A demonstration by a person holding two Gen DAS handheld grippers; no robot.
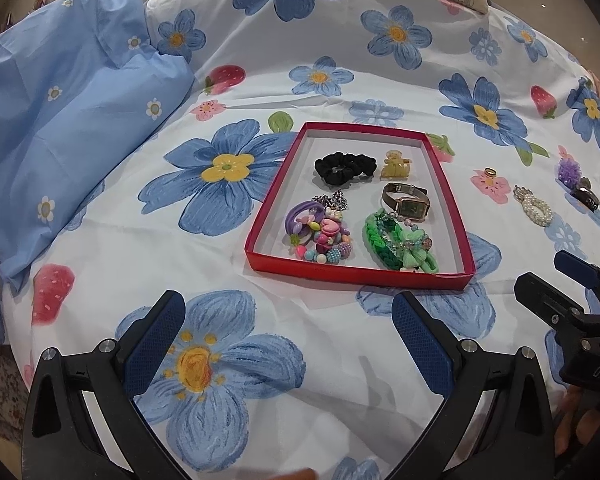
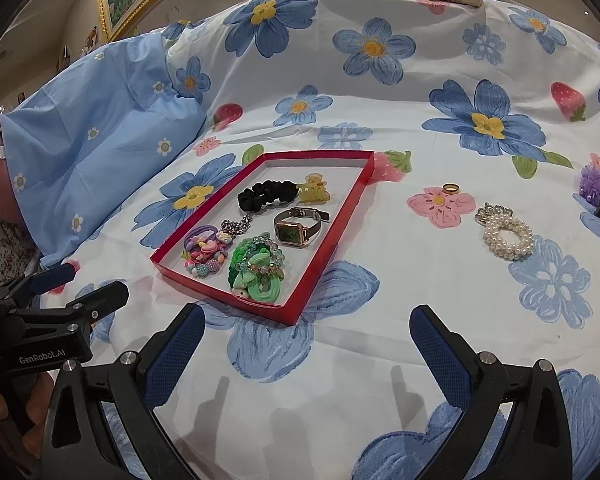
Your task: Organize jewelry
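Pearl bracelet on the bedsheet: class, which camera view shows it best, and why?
The right wrist view: the pearl bracelet lies large and clear there, its beads and silver charm distinct. The left wrist view shows it smaller, near the right edge, right of the red tray.

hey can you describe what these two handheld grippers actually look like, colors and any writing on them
Both match: the left gripper and the right gripper have matte black, triangular-cutout fingers with silver pivot bolts and dark blue textured pads. White lettering reads GenRobot.AI on the left gripper's body in the right wrist view. No cables show.
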